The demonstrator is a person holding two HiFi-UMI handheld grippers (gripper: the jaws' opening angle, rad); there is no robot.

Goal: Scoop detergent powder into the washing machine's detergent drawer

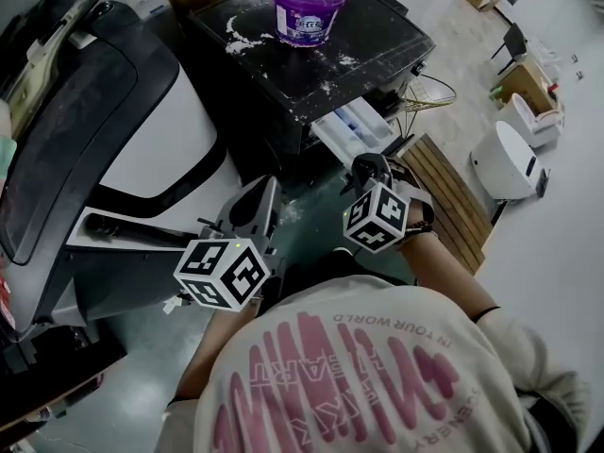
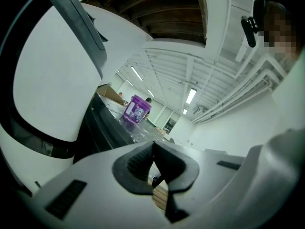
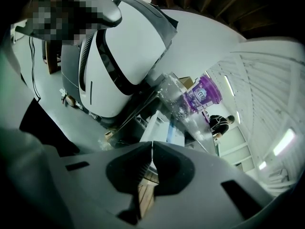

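Your left gripper (image 2: 153, 149) and right gripper (image 3: 151, 149): jaws pressed together, empty. The right sits nearer the detergent drawer (image 1: 354, 125); the purple detergent tub (image 1: 310, 8) stands beyond, at the washer (image 1: 382, 36) top's far edge.

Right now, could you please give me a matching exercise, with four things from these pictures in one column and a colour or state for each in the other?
1. tub
2. detergent drawer
3. left tongs
4. powder

A. pulled out
B. white, spilled
C. shut, empty
D. purple

Pairs: 1-D, 2-A, 3-C, 4-B
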